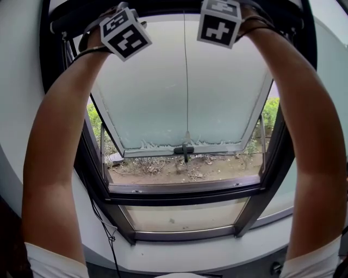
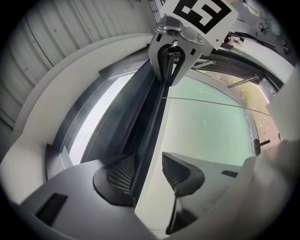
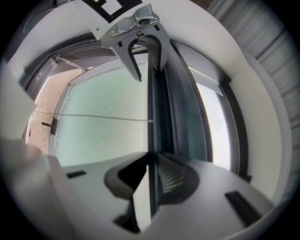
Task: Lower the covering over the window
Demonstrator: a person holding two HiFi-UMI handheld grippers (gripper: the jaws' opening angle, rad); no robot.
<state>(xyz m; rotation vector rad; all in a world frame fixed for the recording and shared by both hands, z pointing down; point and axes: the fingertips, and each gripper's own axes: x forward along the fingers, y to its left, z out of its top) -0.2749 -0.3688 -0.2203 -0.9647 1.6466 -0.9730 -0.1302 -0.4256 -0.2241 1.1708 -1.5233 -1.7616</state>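
Note:
The covering's dark bar (image 1: pixel 163 12) runs along the top of the window, with both of the person's arms raised to it. In the head view only the marker cubes of the left (image 1: pixel 126 33) and right (image 1: pixel 219 21) grippers show; the jaws are hidden behind them. In the left gripper view my left gripper (image 2: pixel 147 171) straddles the bar (image 2: pixel 150 122). Its left pad lies by the bar and its right pad (image 2: pixel 176 169) stands apart, so it is open. My right gripper (image 3: pixel 152 176) is shut on the thin edge of the bar (image 3: pixel 151 117).
Below the bar, the frosted window sash (image 1: pixel 217 98) tilts outward, with a black handle (image 1: pixel 184 149) at its lower edge. A thin cord (image 1: pixel 186 81) hangs down the middle. Soil and plants (image 1: pixel 179 168) lie outside. A cable (image 1: pixel 106 228) runs down the white wall.

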